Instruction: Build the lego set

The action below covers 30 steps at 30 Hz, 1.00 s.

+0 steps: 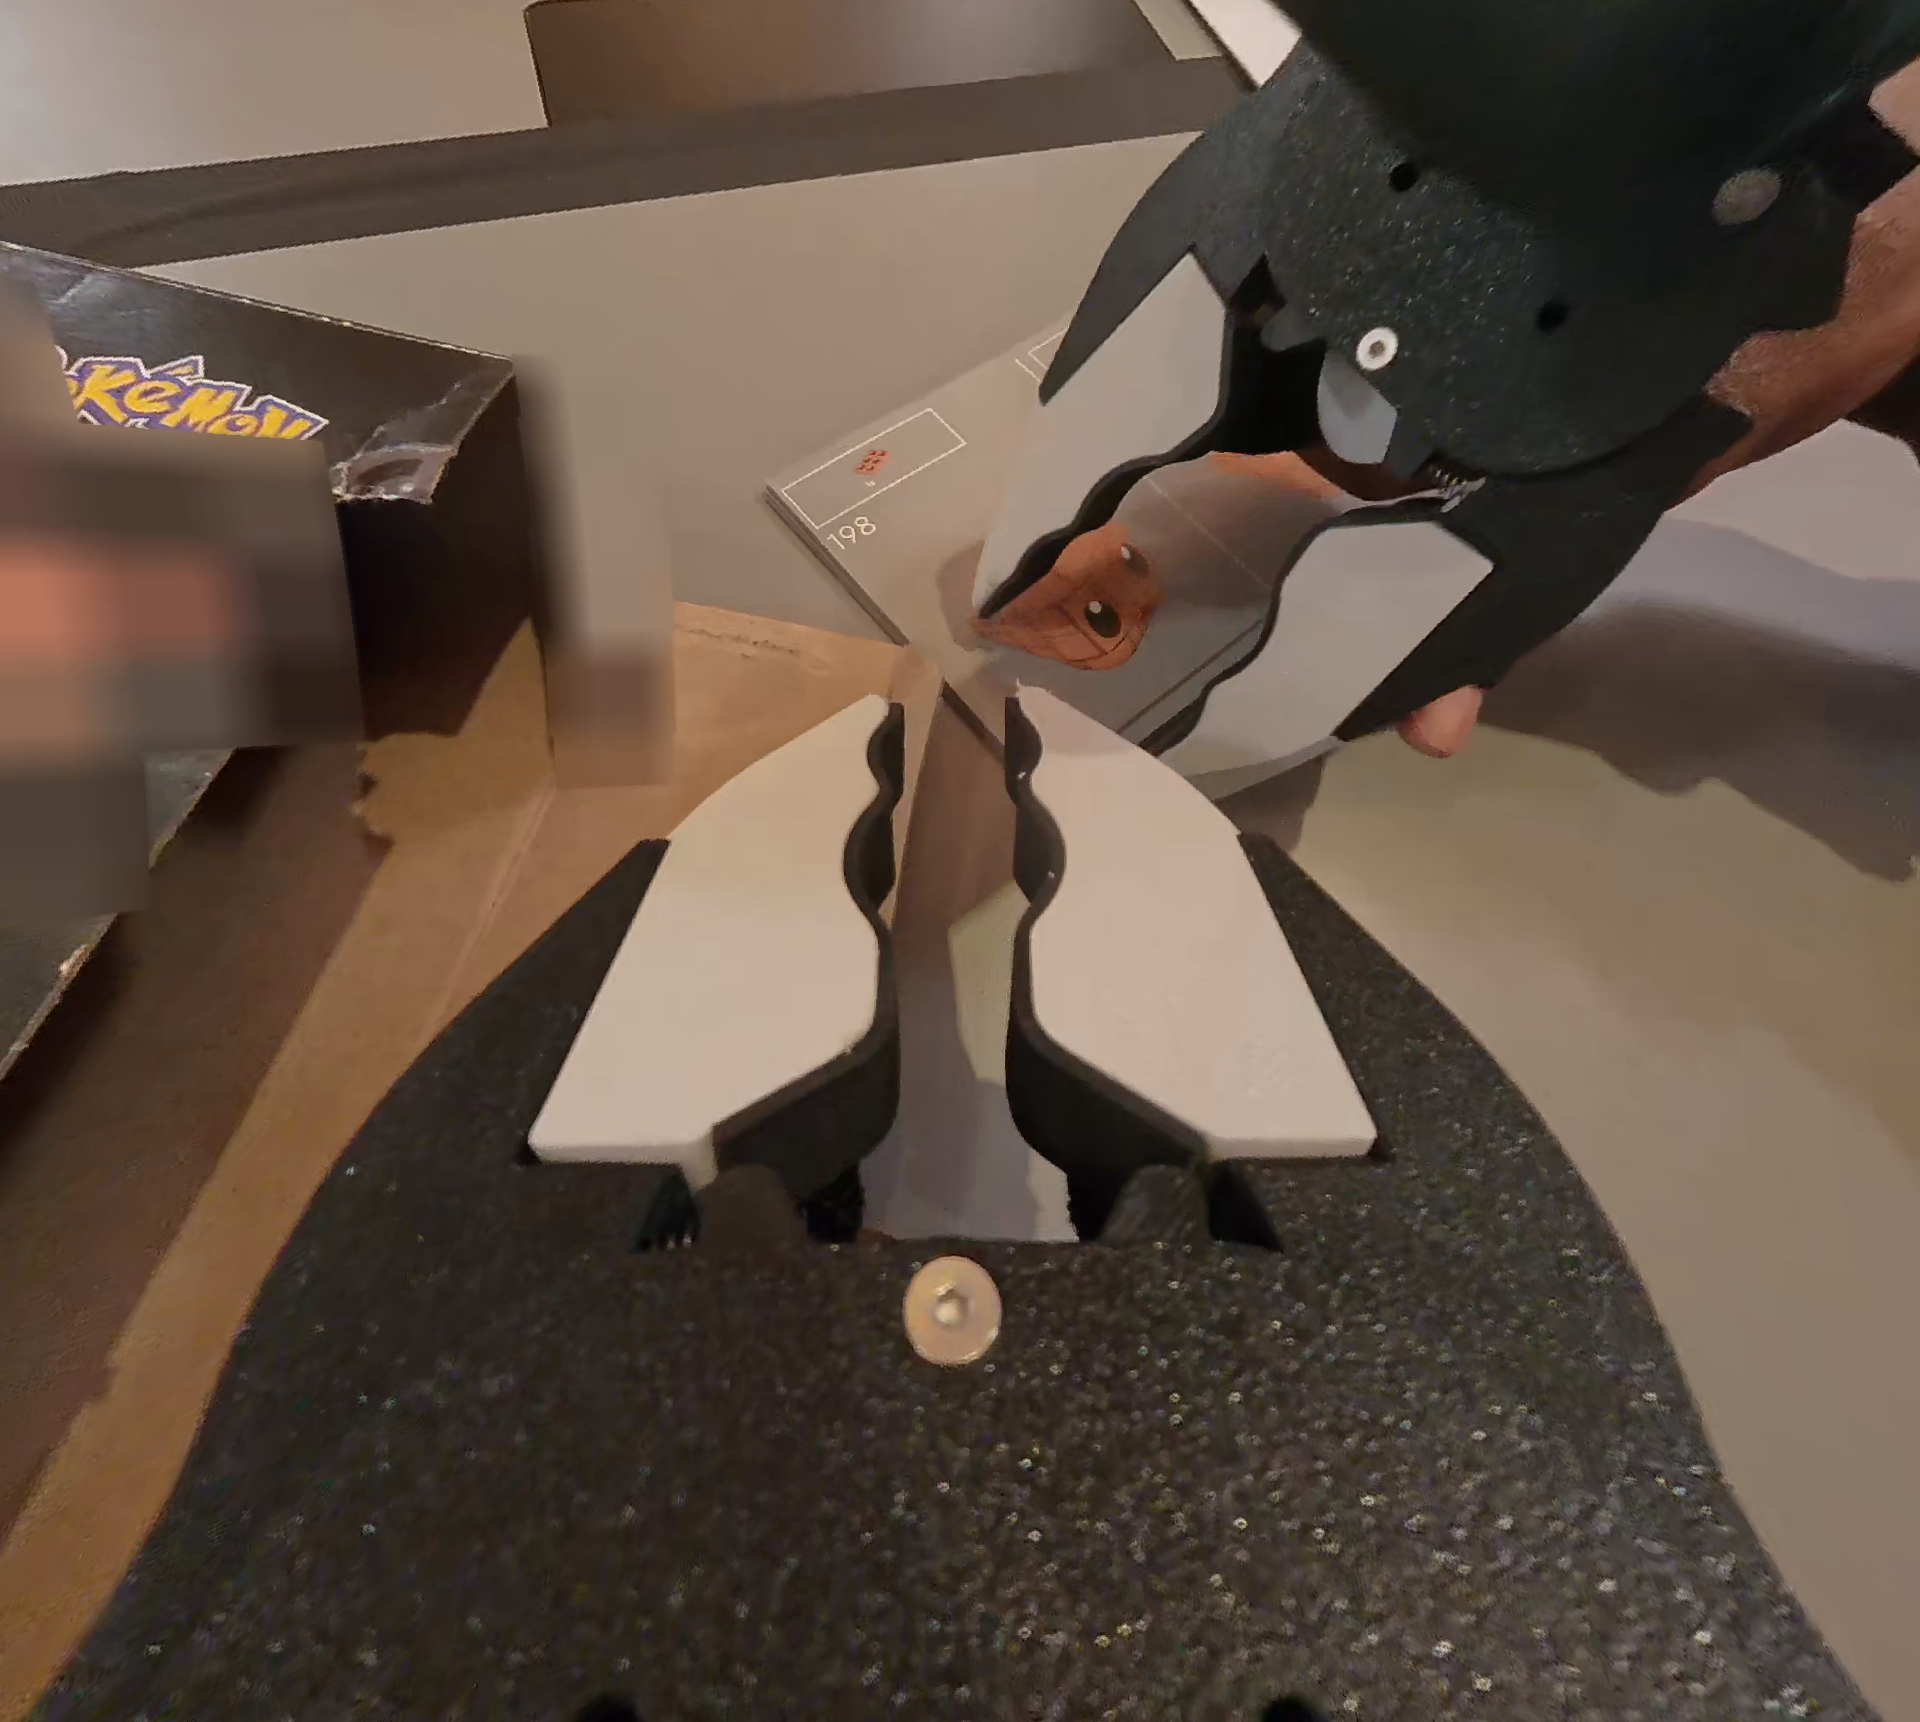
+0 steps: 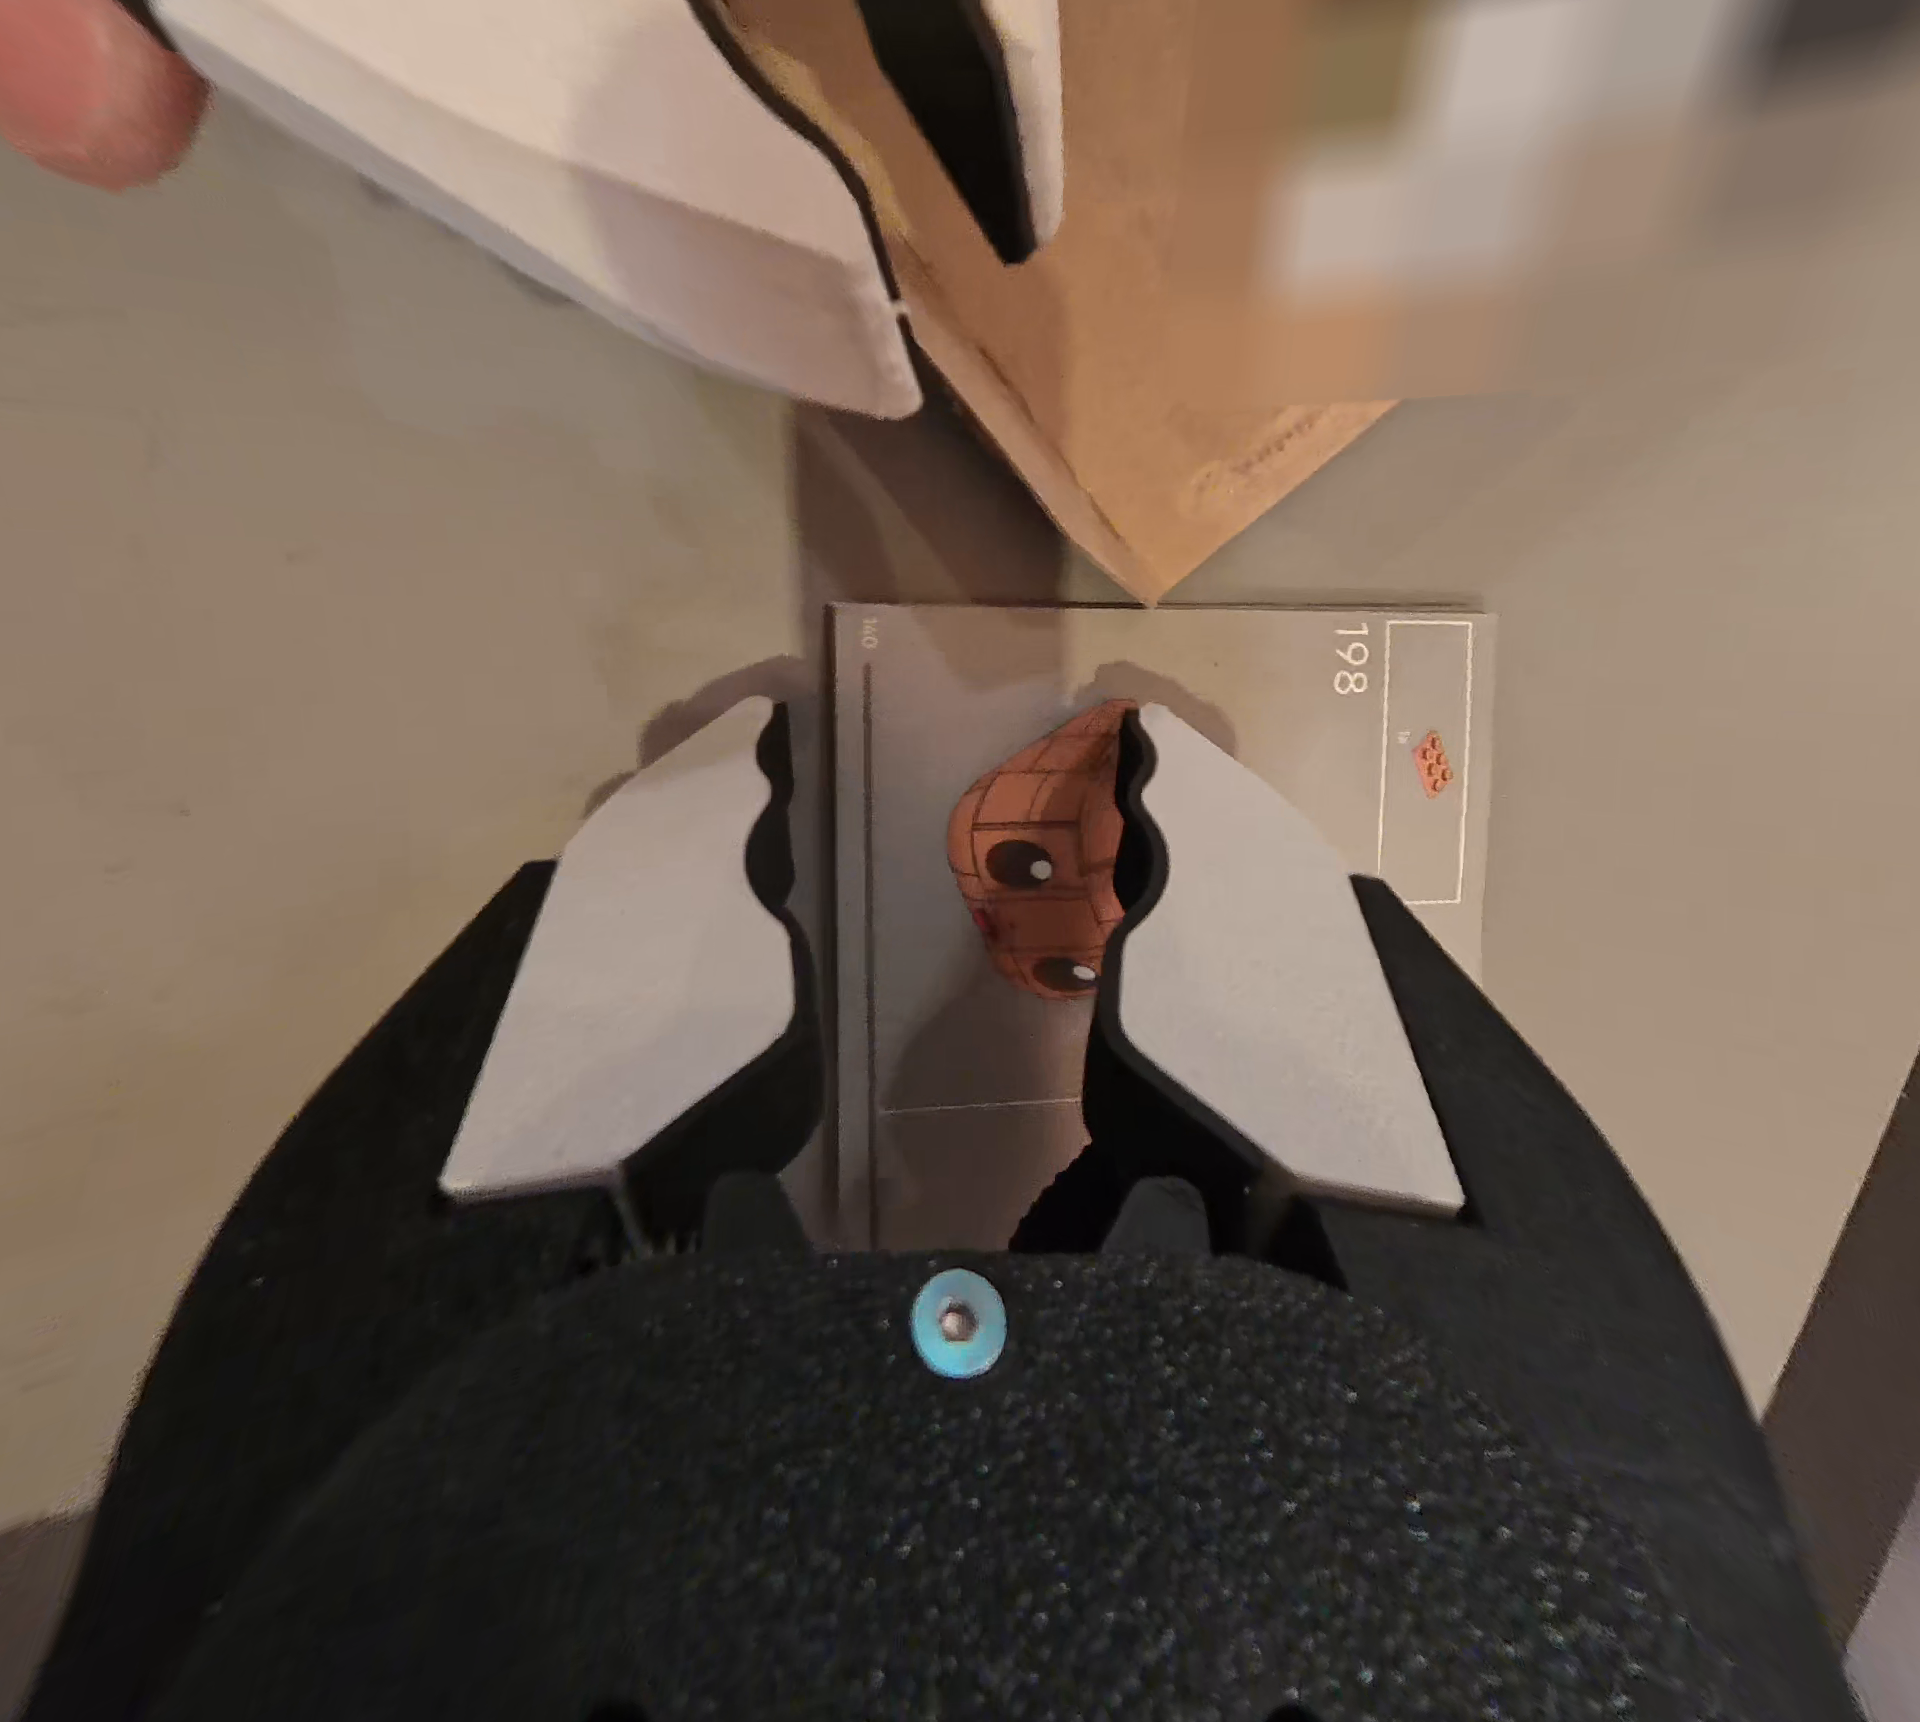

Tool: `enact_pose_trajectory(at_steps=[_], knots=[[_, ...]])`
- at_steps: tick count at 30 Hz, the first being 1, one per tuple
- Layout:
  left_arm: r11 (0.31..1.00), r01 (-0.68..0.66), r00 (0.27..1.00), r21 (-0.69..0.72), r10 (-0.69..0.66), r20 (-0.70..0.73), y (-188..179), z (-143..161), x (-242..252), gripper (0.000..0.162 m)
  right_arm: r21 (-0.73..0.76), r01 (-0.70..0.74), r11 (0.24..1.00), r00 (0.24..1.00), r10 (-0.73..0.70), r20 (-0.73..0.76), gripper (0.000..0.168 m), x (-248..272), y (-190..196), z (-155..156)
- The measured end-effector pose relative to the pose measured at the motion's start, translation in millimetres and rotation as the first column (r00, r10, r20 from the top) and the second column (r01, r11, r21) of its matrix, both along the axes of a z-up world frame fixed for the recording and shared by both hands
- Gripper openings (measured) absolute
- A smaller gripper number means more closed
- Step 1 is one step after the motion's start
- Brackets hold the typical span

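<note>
The left tongs (image 1: 951, 706) stood with a narrow gap between the fingers and held nothing. Their tips hung over the edge of a brown flap (image 1: 727, 664), just short of the booklet (image 1: 894, 477). A black box (image 1: 416, 477) sat ahead and to their left.

The right tongs (image 2: 961, 716) were spread wide and empty, poised over the booklet (image 2: 1039, 1049), which lay flat on the grey counter (image 2: 364, 633). Its open page showed a printed brown model (image 2: 1039, 851) between the fingers, the right finger covering part of it. The corner of the flap (image 2: 1143, 425) touched the booklet's far edge, ahead of the tongs. No loose bricks could be seen in either view.
</note>
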<state>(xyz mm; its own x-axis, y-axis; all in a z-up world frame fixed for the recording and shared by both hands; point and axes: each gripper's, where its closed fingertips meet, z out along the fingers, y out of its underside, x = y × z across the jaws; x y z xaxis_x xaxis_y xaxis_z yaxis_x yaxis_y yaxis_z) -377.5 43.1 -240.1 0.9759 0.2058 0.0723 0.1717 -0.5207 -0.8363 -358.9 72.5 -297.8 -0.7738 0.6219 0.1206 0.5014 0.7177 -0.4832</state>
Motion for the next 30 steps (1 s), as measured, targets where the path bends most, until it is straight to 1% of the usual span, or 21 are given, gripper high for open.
enact_pose_trajectory(at_steps=[4,11,24,30], knots=[[1.0,0.012,1.0,-0.011,-0.012,-0.003,1,-2,2,0.018,-0.002,0.028,1.0,1.0,-0.028,-0.007,0.052,1,6,0],[0.999,0.021,1.0,-0.026,-0.021,0.006,1,-7,4,0.018,-0.03,0.065,0.997,0.998,-0.065,0.008,0.048,5,14,1],[0.997,0.046,0.999,-0.056,-0.045,0.027,4,-16,10,0.018,-0.156,0.136,0.978,0.991,-0.136,0.007,0.046,7,22,12],[0.994,0.069,0.997,-0.079,-0.067,0.033,8,-23,17,0.018,-0.19,0.162,0.968,0.986,-0.166,-0.007,0.046,7,26,15]])
